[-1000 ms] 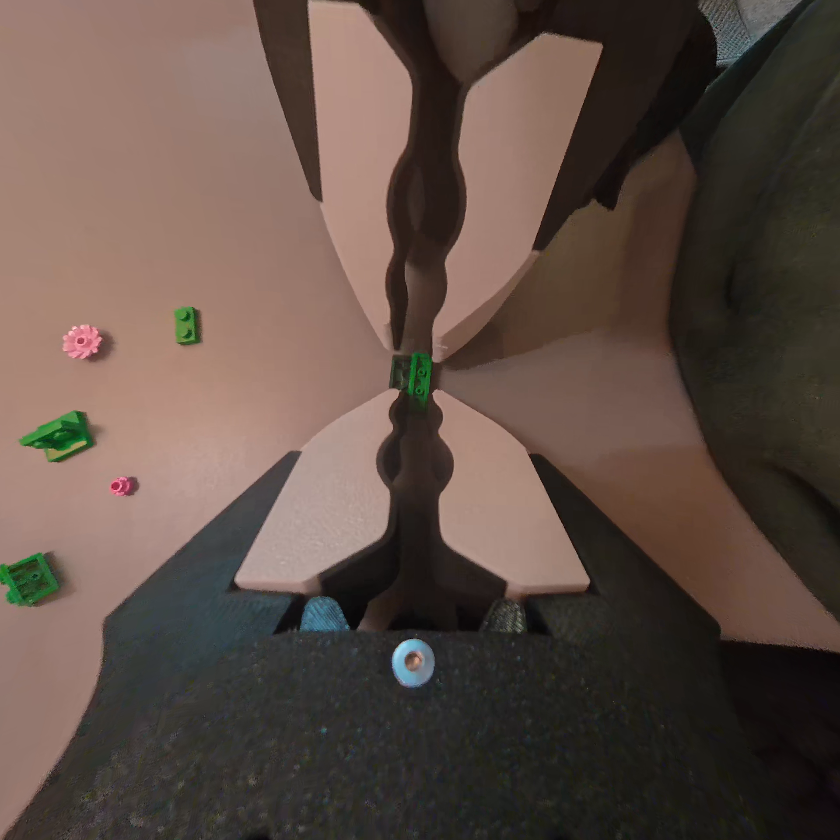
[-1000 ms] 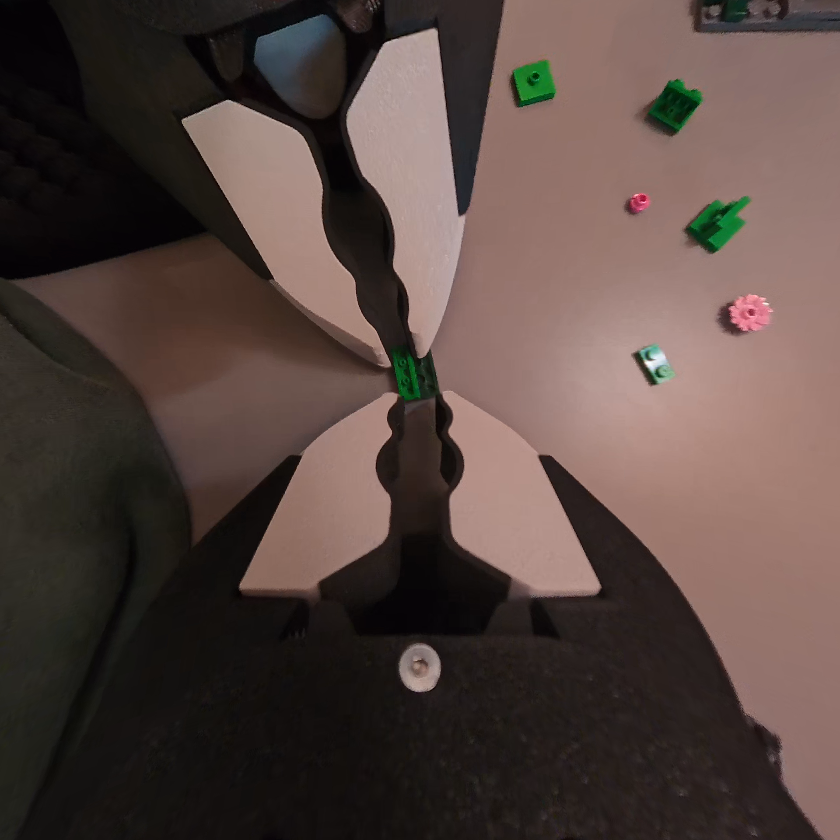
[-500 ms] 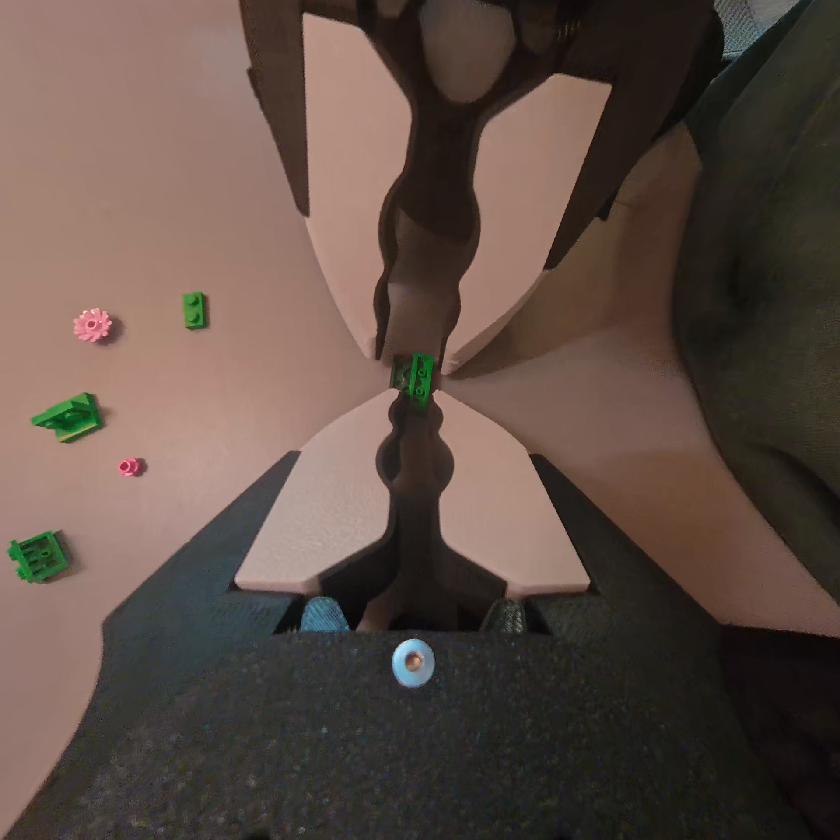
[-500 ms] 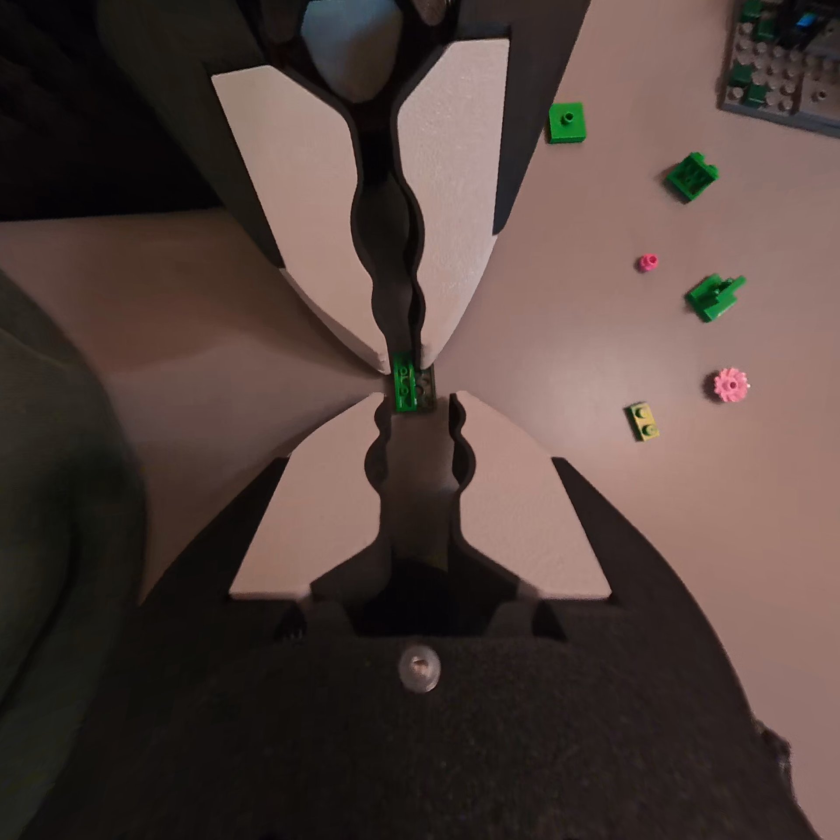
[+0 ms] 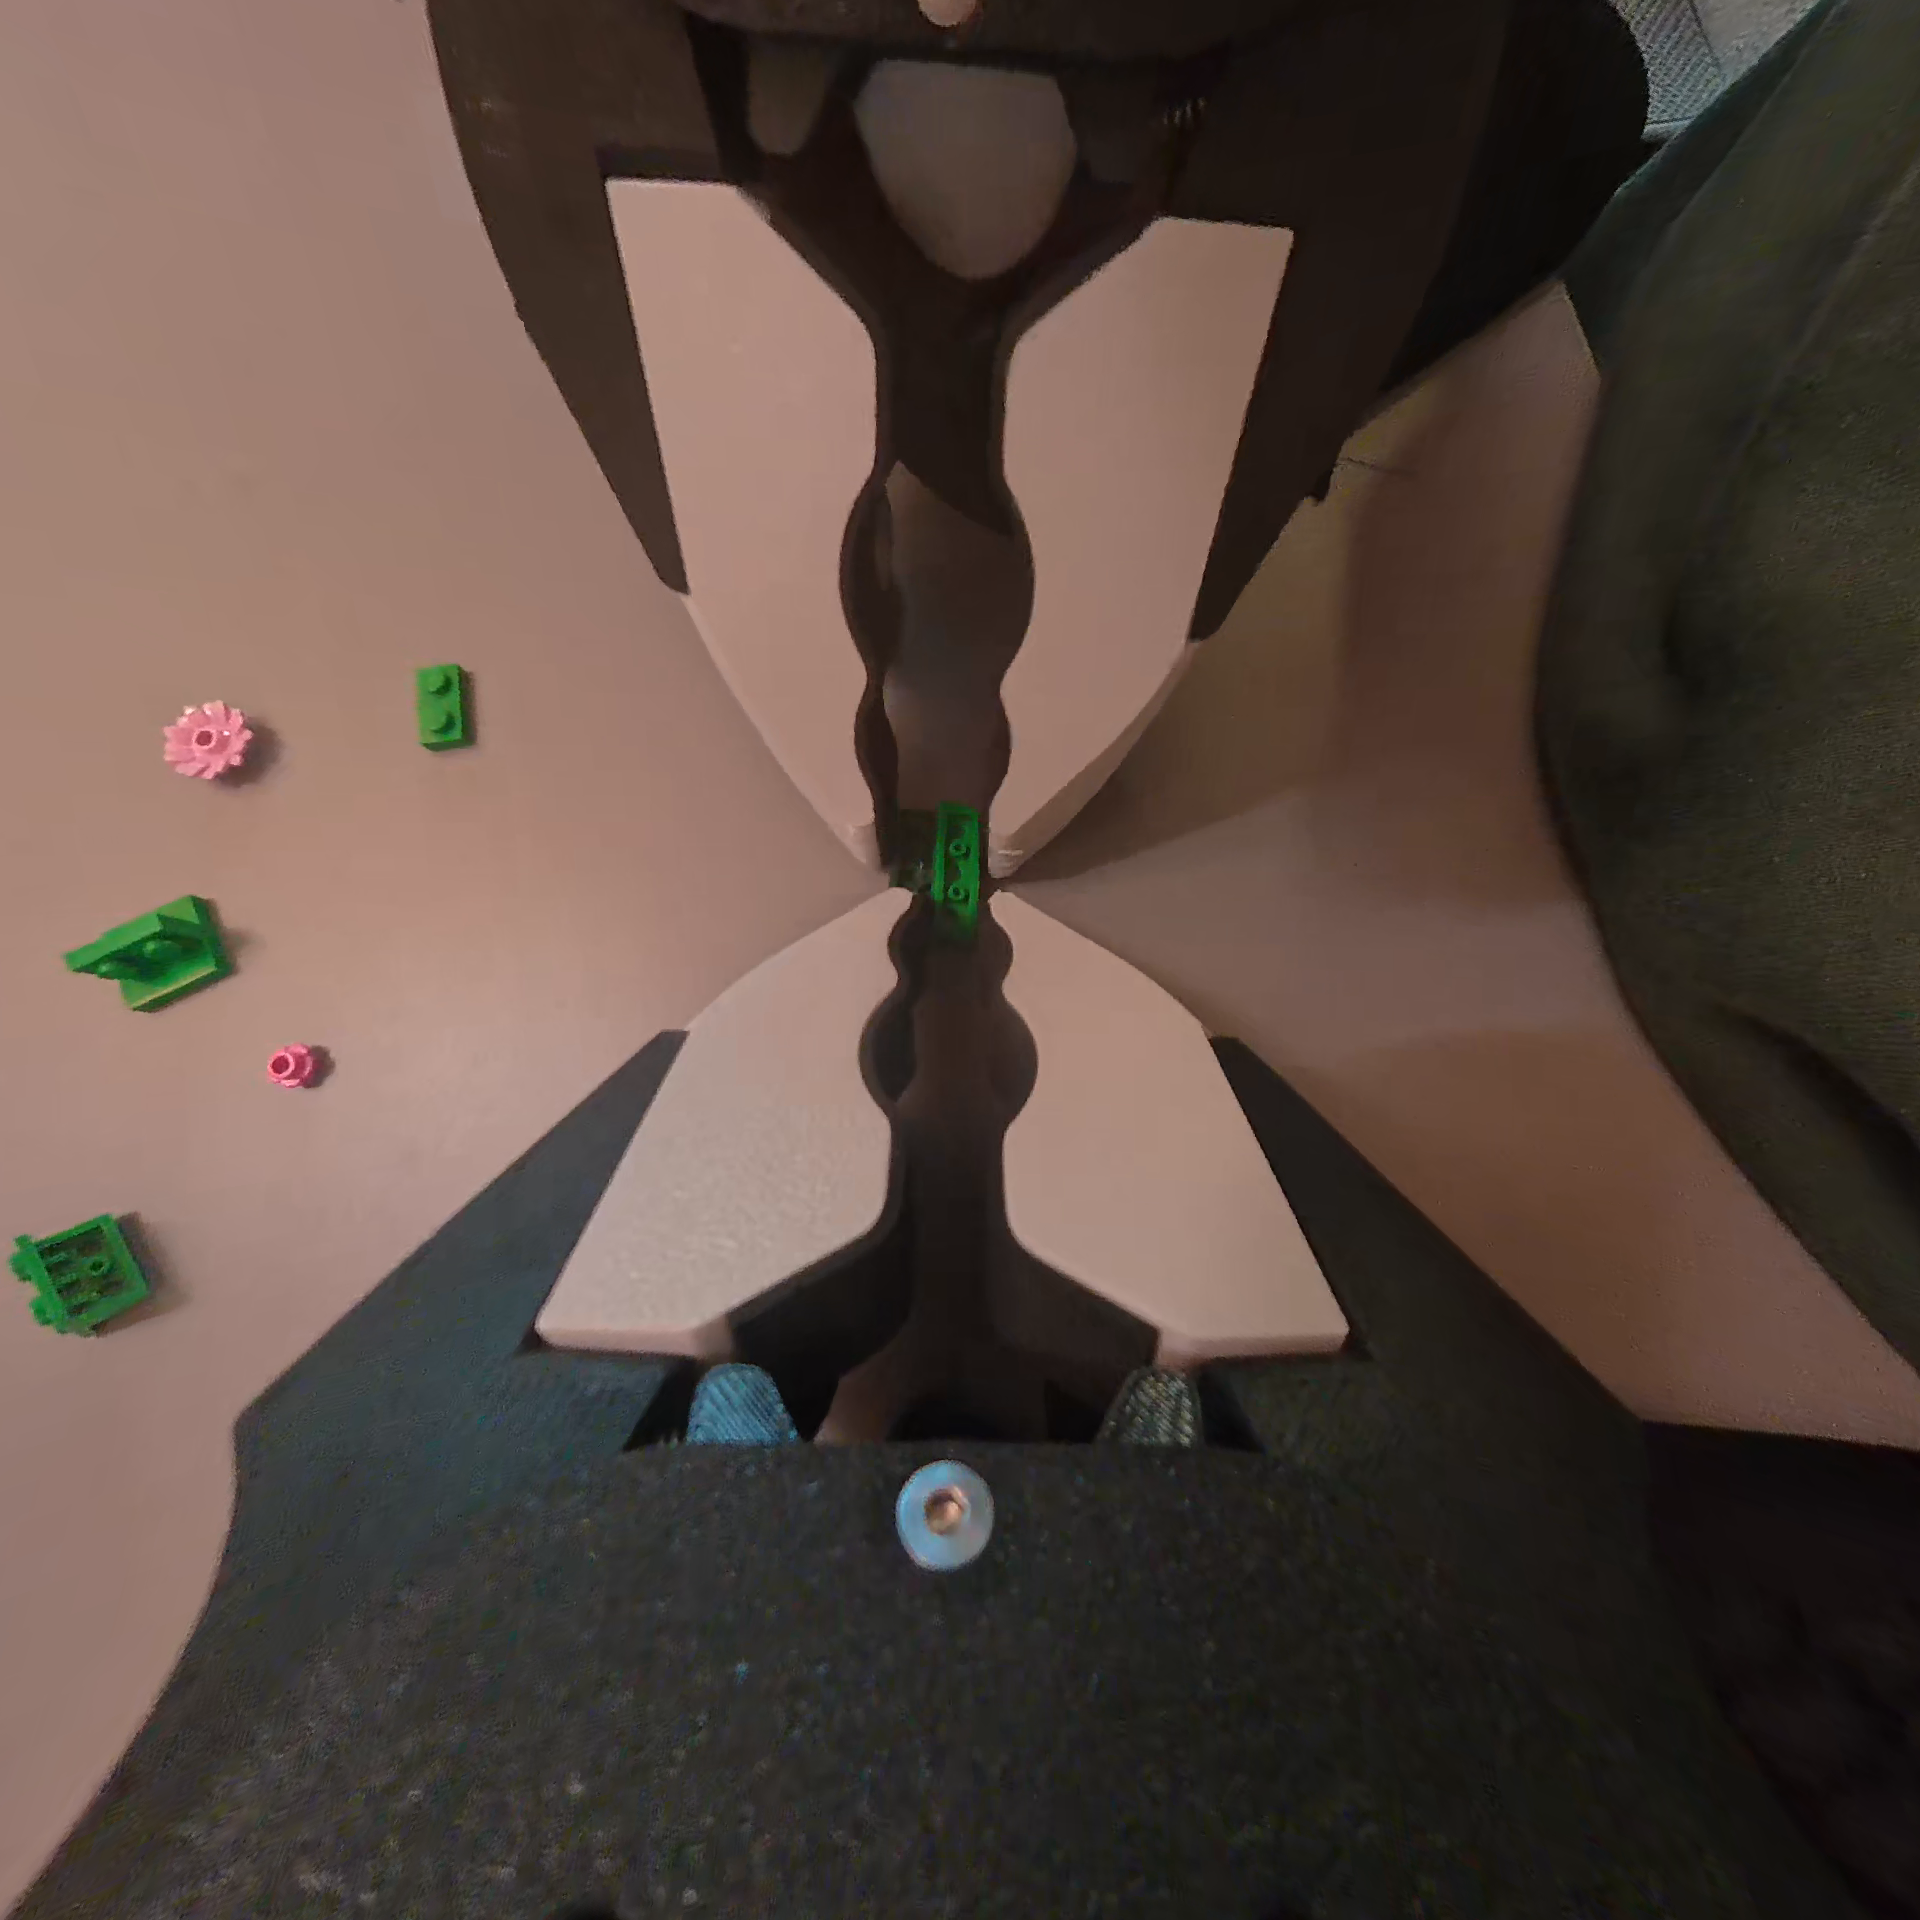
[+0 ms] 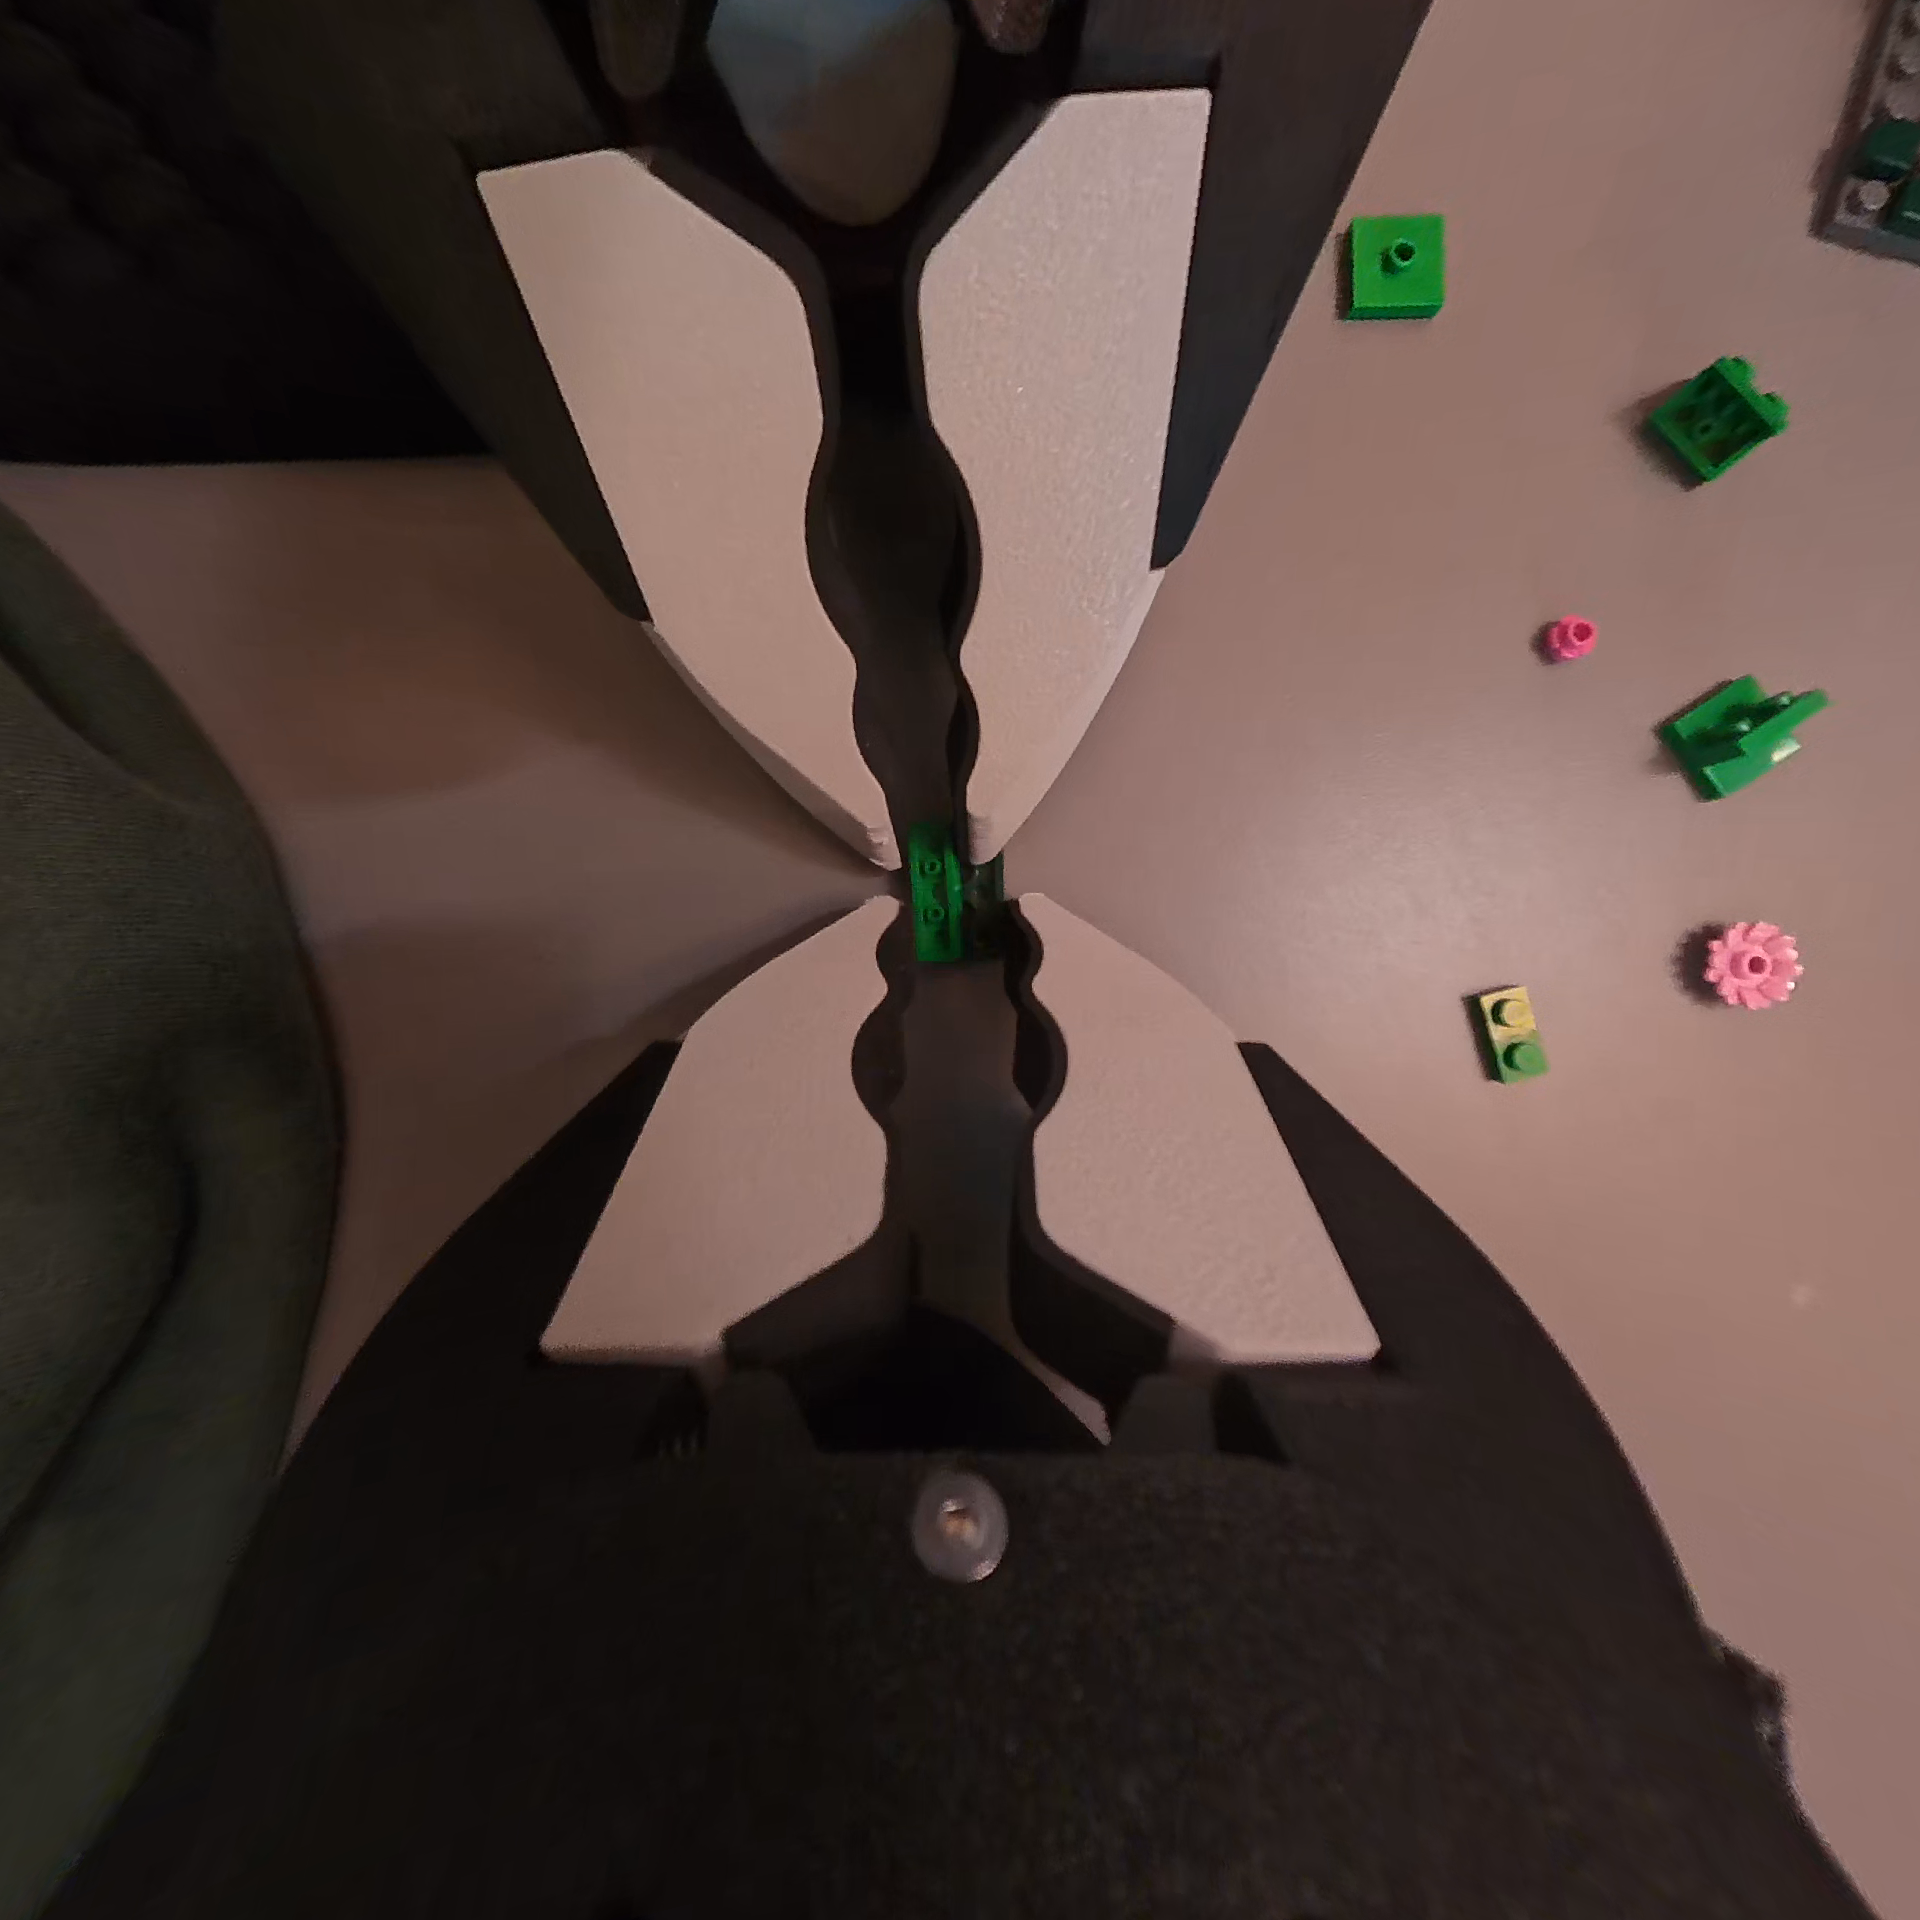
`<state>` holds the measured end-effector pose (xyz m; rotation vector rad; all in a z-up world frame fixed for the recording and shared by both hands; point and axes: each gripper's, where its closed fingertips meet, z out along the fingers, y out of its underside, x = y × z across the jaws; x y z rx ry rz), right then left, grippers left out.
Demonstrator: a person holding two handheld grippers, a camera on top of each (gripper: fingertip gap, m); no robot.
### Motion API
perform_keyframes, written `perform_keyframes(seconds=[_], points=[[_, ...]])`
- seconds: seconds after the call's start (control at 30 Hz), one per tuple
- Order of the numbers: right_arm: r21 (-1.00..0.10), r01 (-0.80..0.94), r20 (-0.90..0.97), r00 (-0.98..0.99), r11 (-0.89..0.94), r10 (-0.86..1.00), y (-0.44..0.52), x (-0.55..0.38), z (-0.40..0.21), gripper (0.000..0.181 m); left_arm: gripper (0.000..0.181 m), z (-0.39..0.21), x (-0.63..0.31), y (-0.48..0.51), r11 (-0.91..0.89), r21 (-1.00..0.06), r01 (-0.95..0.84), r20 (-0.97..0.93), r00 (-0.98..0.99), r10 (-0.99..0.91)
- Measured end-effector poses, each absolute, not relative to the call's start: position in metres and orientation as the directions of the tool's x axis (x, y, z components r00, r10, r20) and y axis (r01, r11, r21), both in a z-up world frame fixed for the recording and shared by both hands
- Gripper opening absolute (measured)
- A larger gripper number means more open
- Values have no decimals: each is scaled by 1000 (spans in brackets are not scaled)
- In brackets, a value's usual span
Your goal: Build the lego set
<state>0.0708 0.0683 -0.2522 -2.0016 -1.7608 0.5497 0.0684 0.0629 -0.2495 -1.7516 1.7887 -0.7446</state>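
My two grippers meet tip to tip above the tan table. A small green Lego assembly, a bright plate against a darker piece, sits between the tips. It also shows in the right wrist view. My left gripper is shut on its lower end and shows at the top of the right wrist view. My right gripper has its jaws a little apart on either side of the assembly, and shows at the top of the left wrist view.
Loose on the table lie a green 1x2 plate, a pink flower, a small pink stud, two green angled pieces and a green square tile. A grey baseplate is at the far corner. A person's dark clothing borders the table. The grippers are tip to tip, or close to it. The small pink stud is about 11 centimeters from both grippers' fingertips. Look for it in the left wrist view too.
A second ago both grippers were shut on the green assembly. The right gripper's jaws then opened slightly and stay so. The right view has shifted a little over the table.
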Motion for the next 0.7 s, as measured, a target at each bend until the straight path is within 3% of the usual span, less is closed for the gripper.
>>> perform_keyframes(seconds=[0.43,0.7], points=[[-550,827,-37,116,-117,993,70,72,-252,16,10,-247,67,62,23,-712,-701,3,-35,-999],[-589,780,-164,138,-209,977,77,81,-247,16,15,-234,65,68,79,-760,-645,-66,-45,-997]])
